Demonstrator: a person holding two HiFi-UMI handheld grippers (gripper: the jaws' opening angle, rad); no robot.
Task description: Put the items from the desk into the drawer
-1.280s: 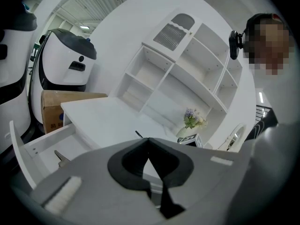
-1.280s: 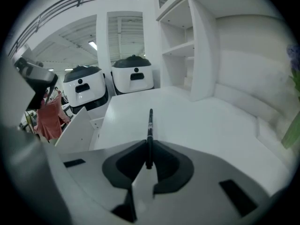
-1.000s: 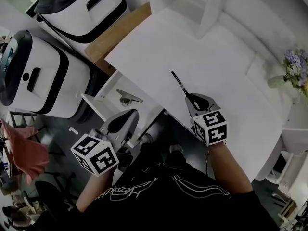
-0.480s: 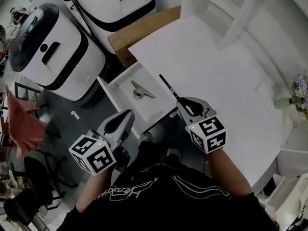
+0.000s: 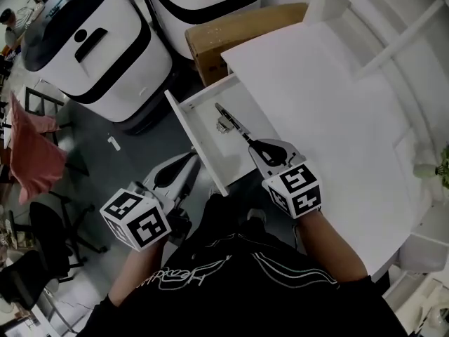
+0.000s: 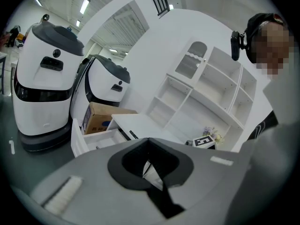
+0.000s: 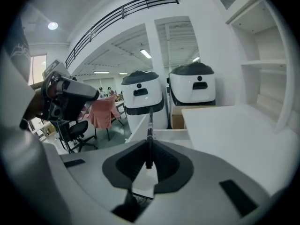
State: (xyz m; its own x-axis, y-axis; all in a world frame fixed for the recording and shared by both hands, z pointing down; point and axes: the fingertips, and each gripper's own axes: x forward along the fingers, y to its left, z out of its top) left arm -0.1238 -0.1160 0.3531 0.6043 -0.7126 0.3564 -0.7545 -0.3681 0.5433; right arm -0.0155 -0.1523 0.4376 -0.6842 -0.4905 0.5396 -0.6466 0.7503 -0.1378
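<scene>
The right gripper (image 5: pixel 255 146) is clamped narrowly on the tail end of a slim black pen (image 5: pixel 233 123), with its jaws almost together and only the barrel between them. Most of the pen sticks out ahead of the tips. That probably lets the long free end go into the drawer first while the gripper body stays outside.

In the head view the free end lies over the open white drawer (image 5: pixel 191 139), which is pulled out from the left edge of the white desk top (image 5: pixel 330 97). I cannot tell whether the tip touches the drawer floor or hangs above it. A small metal object (image 5: pixel 223 127) lies on that floor right by the pen, so 1 item seems already stowed.

The left gripper (image 5: pixel 186 160) hangs outside the drawer front with its jaws together on nothing. It is likely parked there to stay clear of the right hand and be ready to push the drawer shut.

No other loose item shows on the desk nearby, so the pen may be the last. The next move calls for lowering it and letting go.
</scene>
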